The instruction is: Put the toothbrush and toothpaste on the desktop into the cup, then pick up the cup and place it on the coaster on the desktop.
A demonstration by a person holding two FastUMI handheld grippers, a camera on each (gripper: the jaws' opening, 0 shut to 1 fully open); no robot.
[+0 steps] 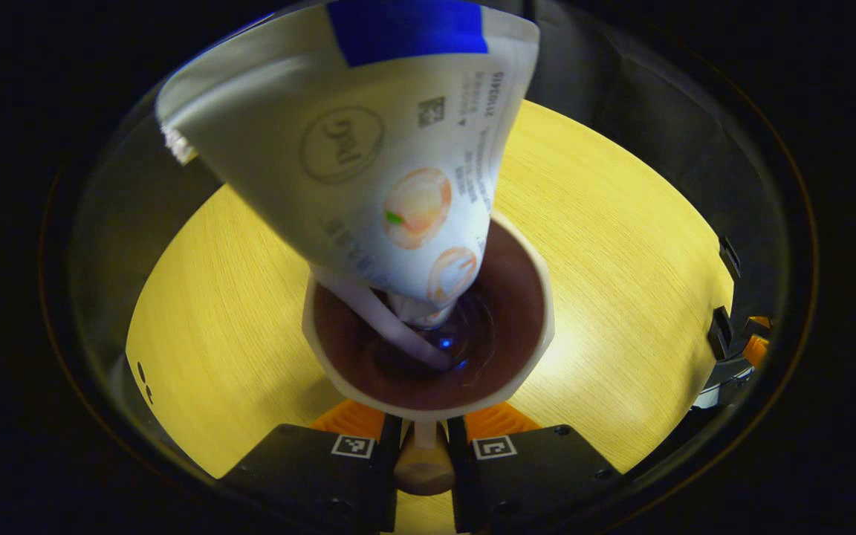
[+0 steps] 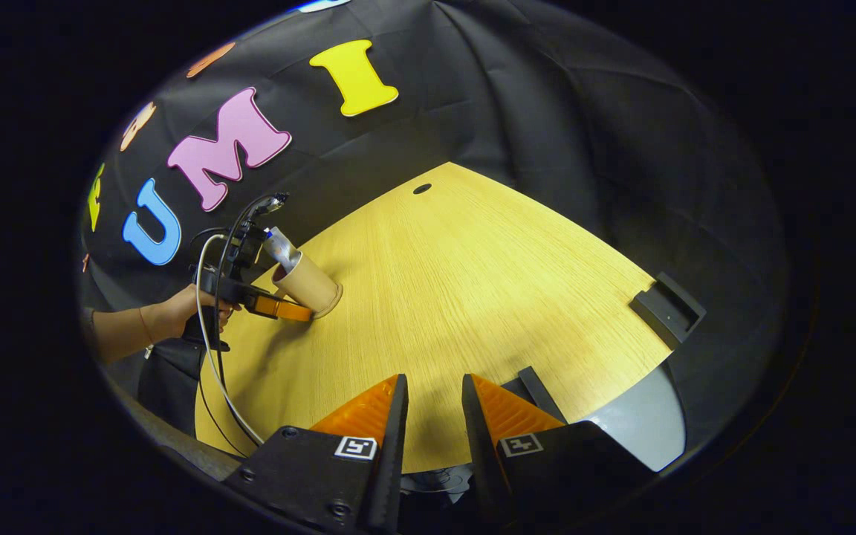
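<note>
Now cup (image 1: pixel 428 349) handle (image 1: pixel 423 467) pinched between left gripper (image 1: pixel 425 438) fingers.

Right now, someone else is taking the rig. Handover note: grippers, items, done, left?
Left gripper: shut on the cup handle; the cup is over the desktop.
Right gripper: open, holding nothing, over the desktop's near edge.
Toothpaste tube and toothbrush: both stand in the cup.
Done: both items loaded, cup gripped.
Left: carry the cup to the coaster and set it down. I can't pick out the coaster for sure; find it first.
</note>
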